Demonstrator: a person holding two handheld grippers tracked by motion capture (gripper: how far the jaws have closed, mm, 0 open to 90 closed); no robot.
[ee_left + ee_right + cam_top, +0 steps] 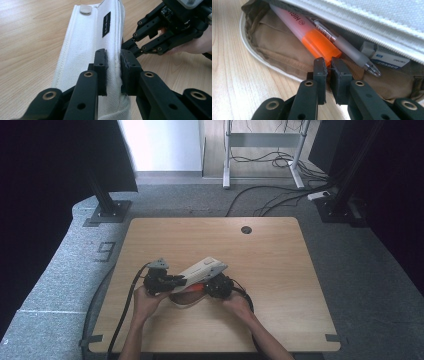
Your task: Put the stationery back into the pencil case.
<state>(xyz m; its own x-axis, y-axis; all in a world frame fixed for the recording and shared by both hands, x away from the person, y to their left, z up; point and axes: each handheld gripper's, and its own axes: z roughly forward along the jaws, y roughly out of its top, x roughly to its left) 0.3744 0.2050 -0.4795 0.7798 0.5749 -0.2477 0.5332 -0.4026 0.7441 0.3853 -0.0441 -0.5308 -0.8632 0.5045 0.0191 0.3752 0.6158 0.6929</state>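
Nearest me, my left gripper (pixel 113 72) pinches the lid edge of the white pencil case (pixel 87 50) and holds it up. Inside the case, my right gripper (pixel 328 65) is nearly closed at the highlighter's (pixel 317 42) orange end; beside the highlighter lie a pen (pixel 347 47) and an eraser (pixel 384 56)

The pencil case (pixel 82 50) is off-white woven canvas with stitched seams, a small black label (pixel 106 24) bearing pale lettering, and a pale grey snap button (pixel 85 9). Its lining (pixel 274 47) is tan-brown, edged by a white zip (pixel 257 58). Inside, the highlighter (pixel 312 37) has a translucent pinkish barrel with red lettering and a bright orange cap. The pen (pixel 347 48) is clear with a frosted grey grip. The eraser (pixel 384 56) is white in a sleeve of white and blue. The bench (pixel 270 270) is light wood with fine grain. Both grippers' jaws are black.
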